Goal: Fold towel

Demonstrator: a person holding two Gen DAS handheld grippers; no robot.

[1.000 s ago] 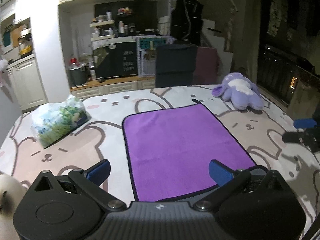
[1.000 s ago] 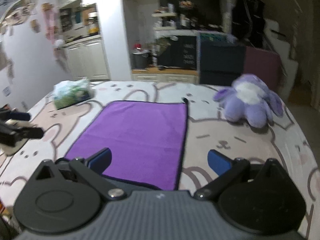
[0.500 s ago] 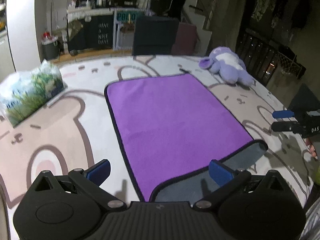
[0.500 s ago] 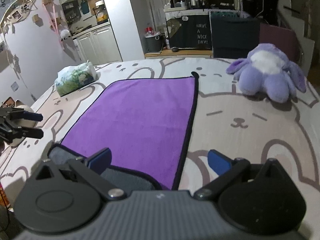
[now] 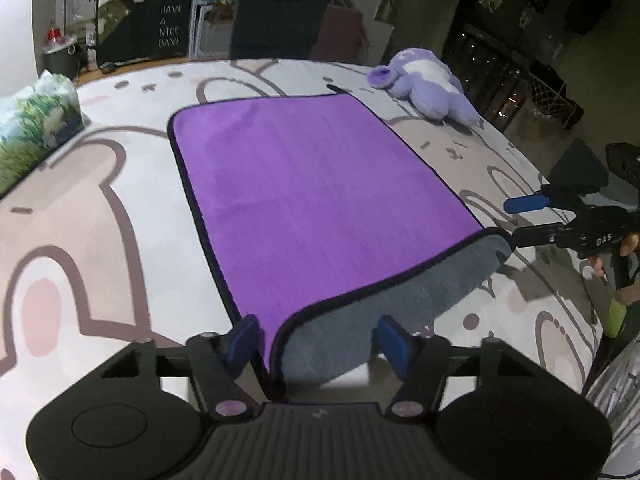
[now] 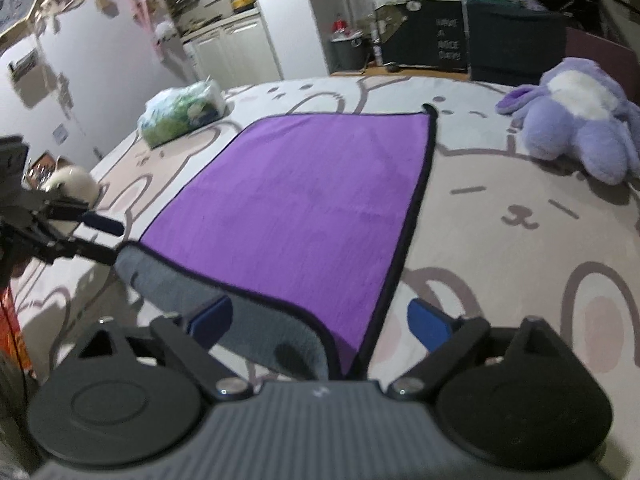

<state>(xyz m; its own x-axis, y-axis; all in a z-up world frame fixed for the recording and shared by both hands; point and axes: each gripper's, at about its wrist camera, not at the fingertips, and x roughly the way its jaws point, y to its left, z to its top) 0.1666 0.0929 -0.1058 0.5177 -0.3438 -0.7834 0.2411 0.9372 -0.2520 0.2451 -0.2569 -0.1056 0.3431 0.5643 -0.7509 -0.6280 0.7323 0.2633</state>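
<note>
Here both hand-held grippers, left [image 5: 318,338] and right [image 6: 318,320], sit wide around the towel's [image 5: 320,196] lifted near corners.

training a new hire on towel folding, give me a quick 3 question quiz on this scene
1. True or false: the near edge of the purple towel is lifted off the table and shows a grey underside.
2. What lies to the right of the towel? A) a mug B) a purple plush toy C) a book
3. Fill in: the jaws of the left claw and the right claw both stand ____, with a near corner of the towel between them.

Key: 1 true; 2 B; 3 open
</note>
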